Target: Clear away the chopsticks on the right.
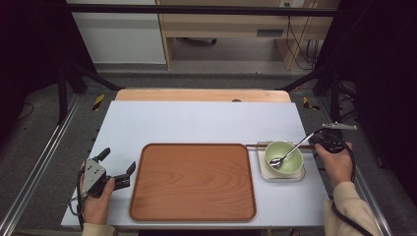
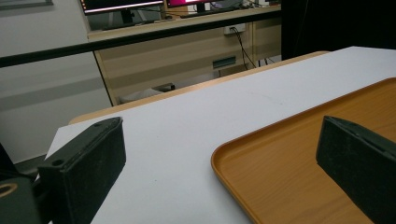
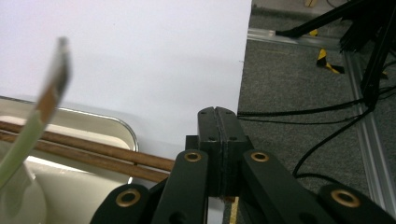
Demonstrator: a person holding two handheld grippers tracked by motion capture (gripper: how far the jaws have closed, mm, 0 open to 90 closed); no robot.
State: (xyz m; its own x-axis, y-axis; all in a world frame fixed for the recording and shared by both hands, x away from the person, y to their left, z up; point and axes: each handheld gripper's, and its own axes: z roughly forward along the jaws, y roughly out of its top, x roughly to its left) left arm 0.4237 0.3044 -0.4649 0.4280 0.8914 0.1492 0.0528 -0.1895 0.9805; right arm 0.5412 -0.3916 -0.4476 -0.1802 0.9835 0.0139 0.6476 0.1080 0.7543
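The right tool has its jaws pressed fully together over the ends of the chopsticks, which lie across the small white dish at the right of the counter. The green bowl with its spoon also sits in that dish. The wooden tray is bare — nothing looks moved yet. The left tool waits wide open and holding nothing, at the tray's left edge. Beyond lie grey carpet, cables and a desk.
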